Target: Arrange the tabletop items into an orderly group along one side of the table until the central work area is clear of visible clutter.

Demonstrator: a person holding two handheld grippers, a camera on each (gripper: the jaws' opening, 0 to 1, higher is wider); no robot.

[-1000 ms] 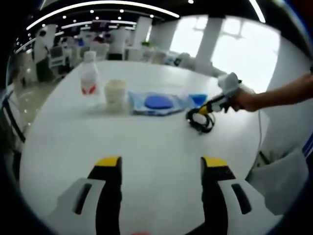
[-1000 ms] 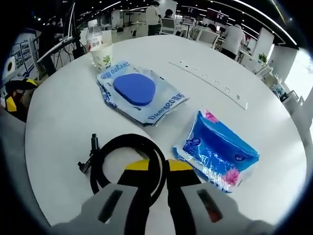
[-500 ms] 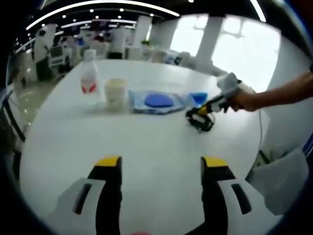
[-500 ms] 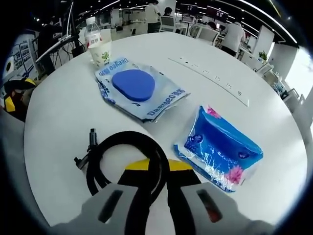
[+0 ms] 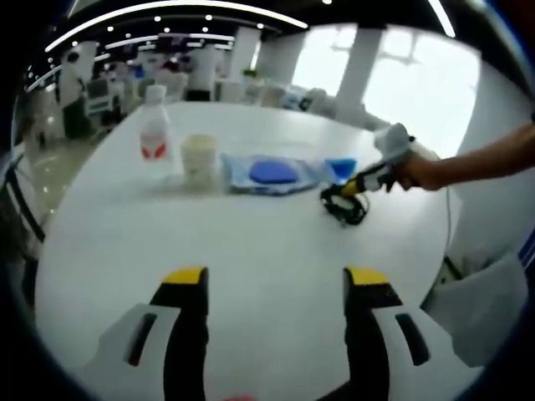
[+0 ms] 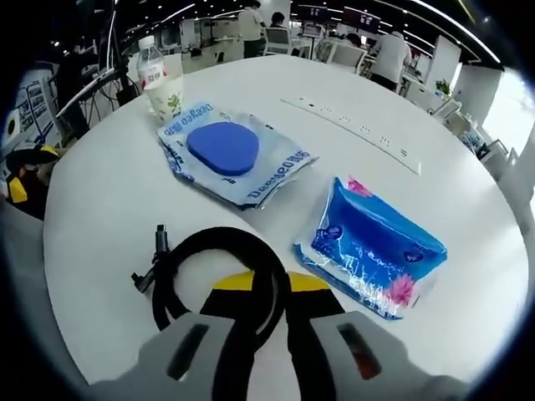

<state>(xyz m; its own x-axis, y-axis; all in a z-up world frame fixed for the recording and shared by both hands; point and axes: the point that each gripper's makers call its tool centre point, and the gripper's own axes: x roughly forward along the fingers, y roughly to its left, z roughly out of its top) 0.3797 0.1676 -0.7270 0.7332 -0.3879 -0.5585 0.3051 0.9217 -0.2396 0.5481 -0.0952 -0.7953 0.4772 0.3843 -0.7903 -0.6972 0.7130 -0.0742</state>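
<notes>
My right gripper is shut on a coiled black cable that lies on the white round table. Ahead of it lie a clear bag holding a blue pad and a blue tissue pack. A paper cup and a water bottle stand at the far left edge. My left gripper hangs open over bare table, nothing between its jaws. From there I see the right gripper, held by a hand, on the cable, beside the blue pad bag, cup and bottle.
A white power strip runs across the far part of the table. Office desks, chairs and several people stand beyond the table. A person's arm reaches in from the right in the left gripper view.
The right gripper has shifted slightly with the cable in its jaws; the cable coil moved a little on the table. The left gripper has stayed still and open.
</notes>
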